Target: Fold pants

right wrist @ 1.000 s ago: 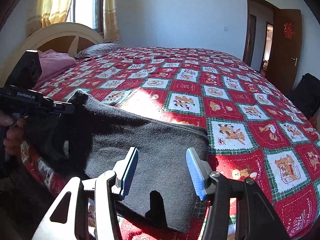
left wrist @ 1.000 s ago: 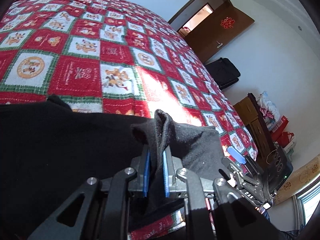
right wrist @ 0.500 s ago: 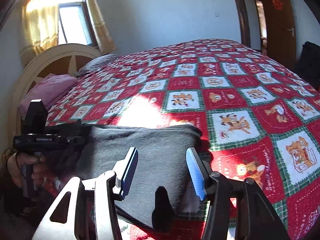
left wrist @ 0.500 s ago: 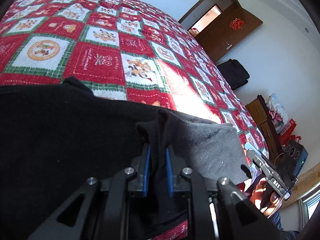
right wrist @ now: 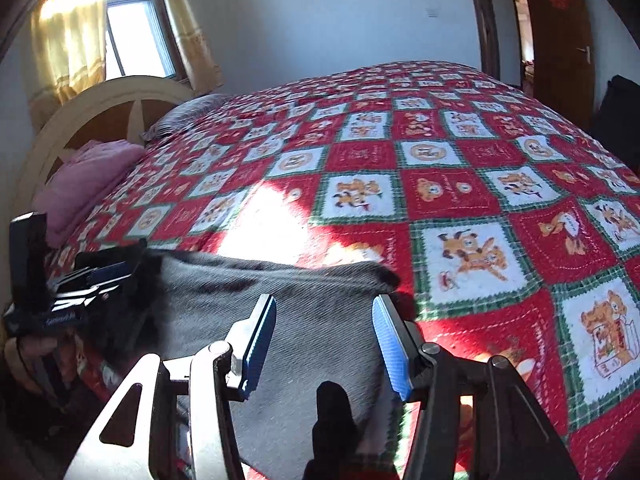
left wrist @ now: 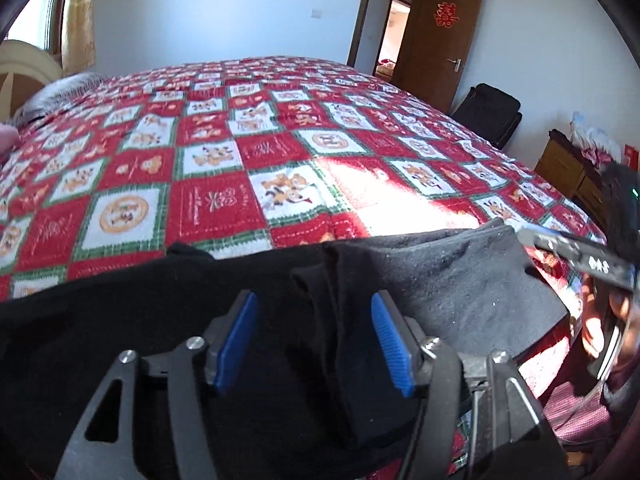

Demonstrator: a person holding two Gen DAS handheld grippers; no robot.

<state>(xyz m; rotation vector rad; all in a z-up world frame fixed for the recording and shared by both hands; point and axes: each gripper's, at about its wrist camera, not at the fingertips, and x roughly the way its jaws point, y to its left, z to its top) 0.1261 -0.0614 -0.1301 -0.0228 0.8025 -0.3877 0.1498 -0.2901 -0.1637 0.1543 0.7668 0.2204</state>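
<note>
The left gripper [left wrist: 314,346] has just been opening its jaws; a ridge of the dark pants [left wrist: 460,280] stands loose between the blue pads, unpressed. The right gripper [right wrist: 324,346] holds its jaws apart over the same cloth, gripping nothing. The pants lie folded along the near edge of the bed [right wrist: 460,184], whose red checked quilt stretches beyond toward the headboard [right wrist: 100,120].

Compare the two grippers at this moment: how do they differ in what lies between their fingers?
The left gripper has just been opening, and a raised fold of the dark pants stands loose between its pads. The right gripper holds its pads apart over flat cloth, nothing standing between them. Both are open, have blue pads, and point down at the pants on the red quilt.
</note>
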